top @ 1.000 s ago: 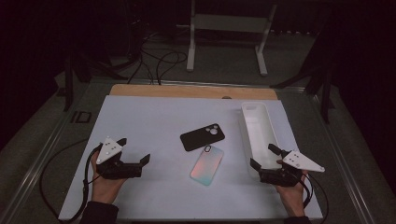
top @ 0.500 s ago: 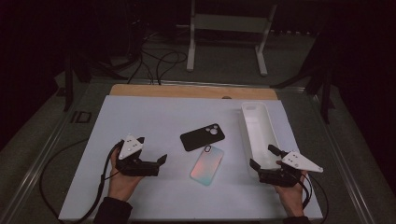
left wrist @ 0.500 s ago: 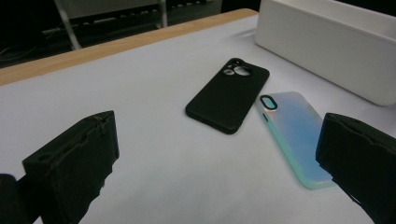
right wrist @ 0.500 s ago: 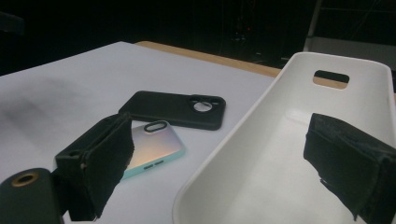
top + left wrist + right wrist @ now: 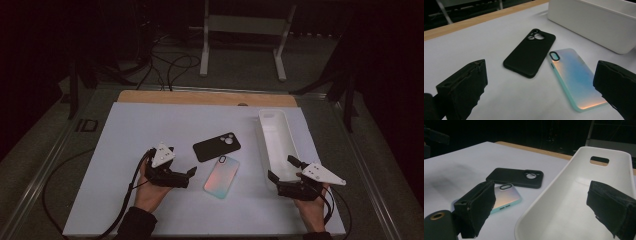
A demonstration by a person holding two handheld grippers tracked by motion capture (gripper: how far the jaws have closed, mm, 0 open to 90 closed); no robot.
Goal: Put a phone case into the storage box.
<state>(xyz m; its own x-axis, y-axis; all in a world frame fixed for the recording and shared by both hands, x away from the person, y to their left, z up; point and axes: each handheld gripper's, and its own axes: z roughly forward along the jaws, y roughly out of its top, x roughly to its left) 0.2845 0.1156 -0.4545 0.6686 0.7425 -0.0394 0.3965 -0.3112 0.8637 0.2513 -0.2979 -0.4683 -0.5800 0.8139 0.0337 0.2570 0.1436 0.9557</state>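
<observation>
I've swung my left gripper (image 5: 191, 173) rightward, jaws spread and empty, toward the iridescent pastel phone case (image 5: 221, 176), so that pickup seems next; my right gripper (image 5: 281, 168) waits open by the long white plastic tray (image 5: 276, 137).

Iridescent phone case (image 5: 221, 176) flat, back up; black phone case (image 5: 216, 146) just beside.

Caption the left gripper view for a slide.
Open left gripper faces matte black phone case and iridescent pastel phone case, white plastic tray behind.

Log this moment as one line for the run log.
left gripper: open, near iridescent phone case | right gripper: open, at white tray near end | black phone case: flat on mat, untouched
</observation>
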